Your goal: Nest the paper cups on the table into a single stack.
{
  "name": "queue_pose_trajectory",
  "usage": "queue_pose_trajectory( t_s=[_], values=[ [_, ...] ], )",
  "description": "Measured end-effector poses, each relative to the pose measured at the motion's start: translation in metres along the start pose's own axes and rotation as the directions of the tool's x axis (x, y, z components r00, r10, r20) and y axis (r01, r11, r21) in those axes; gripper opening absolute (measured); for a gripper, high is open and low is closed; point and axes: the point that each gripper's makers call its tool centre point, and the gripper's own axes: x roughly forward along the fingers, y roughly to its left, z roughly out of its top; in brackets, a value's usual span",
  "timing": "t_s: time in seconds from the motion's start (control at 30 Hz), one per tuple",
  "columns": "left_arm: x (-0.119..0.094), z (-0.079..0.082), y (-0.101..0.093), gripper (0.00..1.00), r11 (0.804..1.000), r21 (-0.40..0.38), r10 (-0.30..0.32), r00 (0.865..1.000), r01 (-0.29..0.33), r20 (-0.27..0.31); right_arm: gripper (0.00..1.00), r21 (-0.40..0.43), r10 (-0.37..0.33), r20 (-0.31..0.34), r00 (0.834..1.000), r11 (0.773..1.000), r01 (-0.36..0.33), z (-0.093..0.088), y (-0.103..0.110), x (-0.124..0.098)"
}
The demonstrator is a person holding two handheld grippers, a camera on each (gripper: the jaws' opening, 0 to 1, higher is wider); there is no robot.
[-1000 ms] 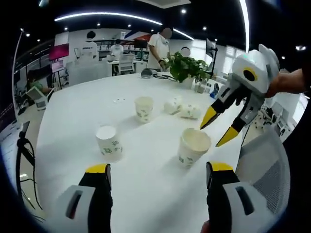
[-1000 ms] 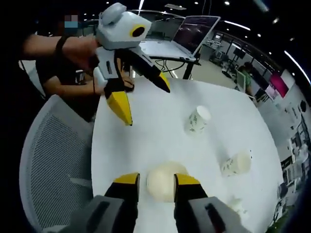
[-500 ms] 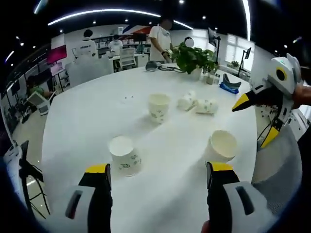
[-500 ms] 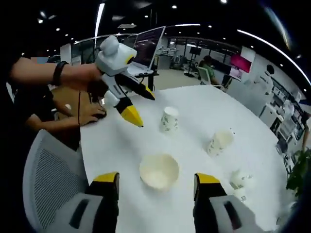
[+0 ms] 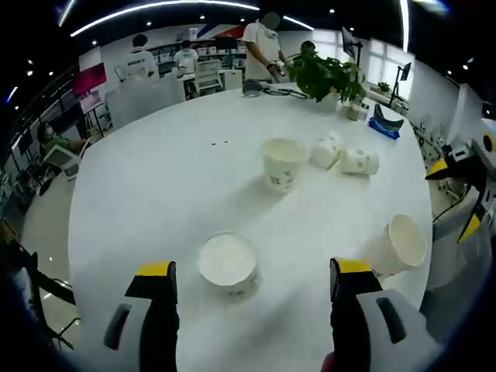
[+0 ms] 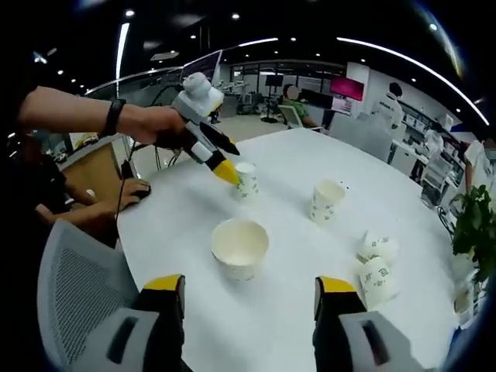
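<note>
I hold my left gripper (image 5: pixel 251 279), black-bodied with yellow-tipped jaws, wide open and empty over the round white table (image 5: pixel 155 178). An upright white paper cup with a green leaf print (image 5: pixel 228 264) stands just ahead, between the jaw tips, its open mouth facing up. The right gripper view shows that same gripper (image 6: pixel 222 168) coming in from the left, its yellow tips at that cup (image 6: pixel 246 180), though I cannot tell whether they touch it.

My right gripper (image 6: pixel 249 288) is also spread wide with nothing in it. A second upright printed paper cup (image 6: pixel 240 248) stands a little beyond its jaws, roughly on the midline; in the left gripper view that cup (image 5: pixel 397 246) sits near the table's edge, apart from the right gripper's yellow tips (image 5: pixel 457 198) at the frame's right.

A third upright printed cup (image 5: pixel 282 163) stands farther out toward the table's middle, and two more printed cups lie on their sides, one (image 5: pixel 326 150) just beside the other (image 5: pixel 358 160), nearer the potted green plant (image 5: pixel 322 74). No cups are nested yet, so I judge the task barely begun.

The relation that matters: each nearby cup stands vertical and directly forward of a gripper, the left gripper closest to its cup, so a straight advance and a squeeze across the cup wall looks like the likeliest next move.
</note>
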Motion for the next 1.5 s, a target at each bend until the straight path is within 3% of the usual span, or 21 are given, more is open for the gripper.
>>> queue_pose_trajectory(
  t_s=[0.13, 0.4, 0.63, 0.73, 0.83, 1.0, 1.23, 1.37, 1.43, 1.5],
  values=[
    [0.014, -0.007, 0.004, 0.79, 1.000, 0.010, -0.004, 0.998, 0.005, -0.064, 0.67, 0.031, -0.013, 0.002, 1.000, 0.999, 0.013, -0.005, -0.002, -0.004],
    [0.038, -0.010, 0.010, 0.73, 1.000, -0.026, -0.011, 0.994, 0.008, -0.112, 0.67, 0.069, -0.003, -0.016, 1.000, 0.998, 0.004, -0.021, 0.003, -0.008],
    [0.055, -0.024, 0.009, 0.60, 0.999, -0.046, -0.014, 0.984, 0.006, -0.176, 0.65, 0.088, -0.002, -0.023, 1.000, 0.996, 0.004, -0.028, 0.003, -0.011],
    [0.058, -0.019, 0.010, 0.43, 0.999, -0.041, -0.016, 0.983, 0.009, -0.181, 0.64, 0.092, -0.008, -0.023, 1.000, 0.996, 0.010, -0.029, 0.001, -0.012],
    [0.054, -0.018, 0.014, 0.41, 0.999, -0.046, -0.012, 0.984, 0.004, -0.180, 0.62, 0.098, -0.013, -0.020, 1.000, 0.995, 0.015, -0.029, -0.003, -0.014],
    [0.036, -0.010, 0.009, 0.40, 0.998, -0.064, -0.025, 0.991, 0.016, -0.131, 0.61, 0.100, -0.012, -0.011, 1.000, 0.995, 0.013, -0.026, -0.009, -0.013],
    [0.005, 0.024, 0.001, 0.40, 0.990, -0.113, -0.088, 0.996, 0.089, 0.019, 0.60, 0.109, -0.001, 0.030, 1.000, 0.994, -0.002, -0.007, -0.019, -0.009],
    [-0.020, 0.038, -0.019, 0.40, 0.992, -0.024, -0.124, 0.988, 0.127, 0.095, 0.59, 0.091, 0.021, 0.054, 0.998, 0.996, -0.026, 0.007, -0.020, -0.003],
    [-0.035, 0.041, -0.037, 0.40, 0.990, 0.040, -0.139, 0.986, 0.135, 0.096, 0.59, 0.046, 0.043, 0.053, 0.998, 0.998, -0.045, 0.013, -0.018, 0.001],
    [-0.039, 0.047, -0.044, 0.40, 0.984, 0.106, -0.157, 0.981, 0.146, 0.113, 0.59, 0.040, 0.069, 0.064, 0.996, 0.997, -0.072, 0.021, -0.015, 0.005]
  ],
)
